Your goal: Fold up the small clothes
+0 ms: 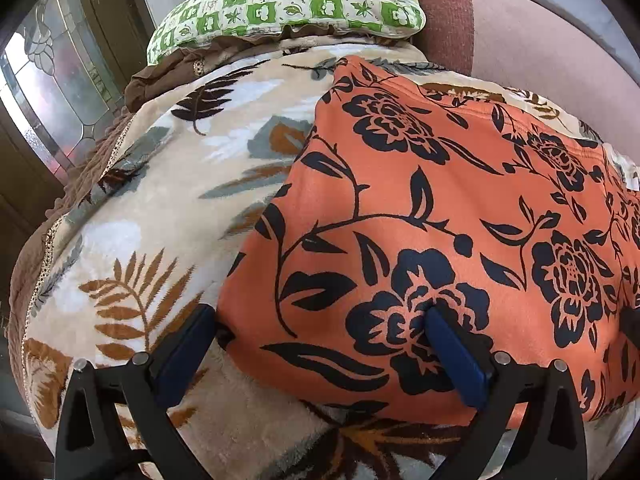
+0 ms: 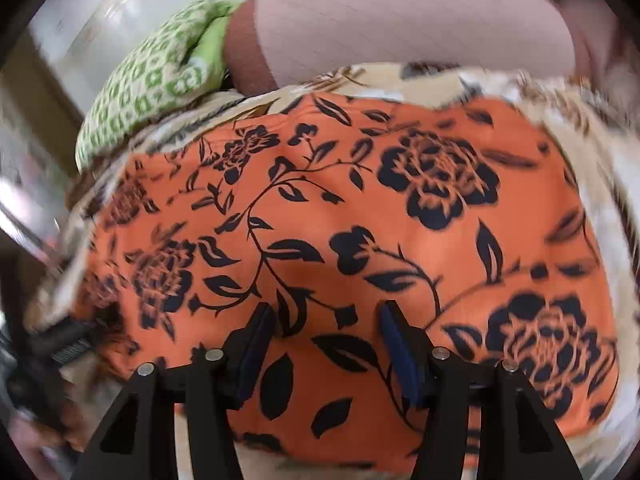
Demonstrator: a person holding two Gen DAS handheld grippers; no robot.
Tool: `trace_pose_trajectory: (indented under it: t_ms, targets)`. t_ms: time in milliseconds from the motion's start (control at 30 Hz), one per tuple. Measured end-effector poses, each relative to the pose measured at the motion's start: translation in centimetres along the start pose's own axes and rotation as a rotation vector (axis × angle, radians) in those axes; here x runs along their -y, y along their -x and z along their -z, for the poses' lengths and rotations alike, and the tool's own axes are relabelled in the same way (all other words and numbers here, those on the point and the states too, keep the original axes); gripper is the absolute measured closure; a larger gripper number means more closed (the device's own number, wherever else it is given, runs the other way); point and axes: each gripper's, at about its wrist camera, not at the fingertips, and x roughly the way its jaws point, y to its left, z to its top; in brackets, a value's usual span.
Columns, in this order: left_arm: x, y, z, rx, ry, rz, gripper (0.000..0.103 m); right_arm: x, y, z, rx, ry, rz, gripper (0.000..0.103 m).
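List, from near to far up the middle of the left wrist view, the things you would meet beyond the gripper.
Orange floral garment → beige leaf-print blanket → green checked pillow.

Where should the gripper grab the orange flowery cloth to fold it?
Probably the orange flowery cloth at its near left corner, coming in from the left edge. The cloth lies flat on the leaf-print blanket, so only its edge gives the fingers something to pinch.

An orange garment (image 1: 440,208) was printed with black flowers and vines. Beneath it, a cream blanket (image 1: 160,184) was patterned with brown and grey leaves. A pillow (image 1: 288,0) was checked green and white.
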Motion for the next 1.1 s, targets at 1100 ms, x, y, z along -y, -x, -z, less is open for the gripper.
trace_pose_trajectory:
  t_ms: [1100]
  targets:
    - [-6.2, 4.8, 4.0, -0.103, 0.202, 0.369, 0.0, 12.6, 10.4, 7.2, -0.004, -0.604, -0.433, 0.04]
